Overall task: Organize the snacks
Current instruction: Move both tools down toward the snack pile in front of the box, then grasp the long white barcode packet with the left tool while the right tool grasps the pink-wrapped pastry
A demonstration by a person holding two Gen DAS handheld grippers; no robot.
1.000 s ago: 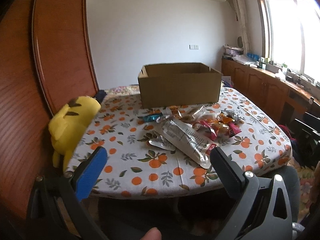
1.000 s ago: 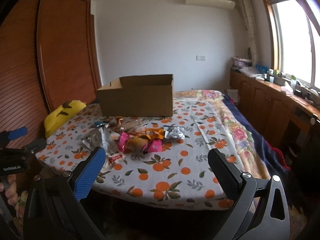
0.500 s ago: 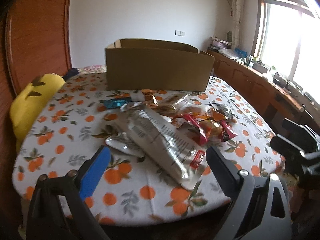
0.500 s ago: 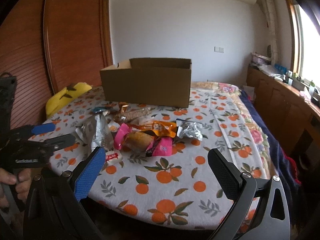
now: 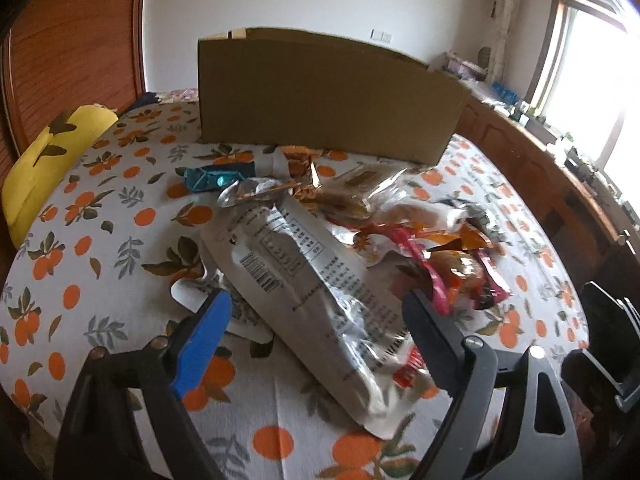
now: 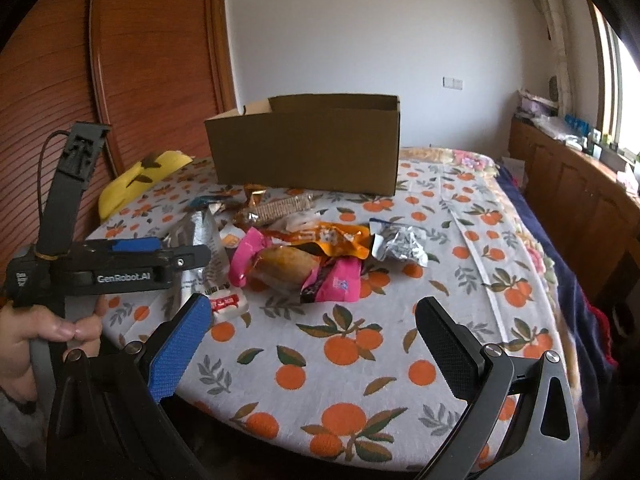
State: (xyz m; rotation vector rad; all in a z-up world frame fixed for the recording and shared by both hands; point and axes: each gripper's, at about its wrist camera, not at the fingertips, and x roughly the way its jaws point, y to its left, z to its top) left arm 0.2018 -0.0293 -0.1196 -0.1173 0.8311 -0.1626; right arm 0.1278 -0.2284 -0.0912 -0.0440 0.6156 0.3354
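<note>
So, left hand-held gripper (image 5: 316, 320) spread, just been closing, straddling foil pouch (image 5: 304, 280): light, crinkly, slippery; pinch mid-body. Right hand-held gripper (image 6: 312, 332) spread, empty.

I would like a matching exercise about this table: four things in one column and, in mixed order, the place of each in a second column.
Things:
1. cardboard box
2. yellow plush toy
3. long silver packet
4. crumpled foil wrapper

Places:
A. at the table's left edge, next to the wooden wall
B. between the open fingers of the left gripper
C. behind the snack pile, at the far side of the table
D. at the right end of the snack pile

Pairs: 1-C, 2-A, 3-B, 4-D
</note>
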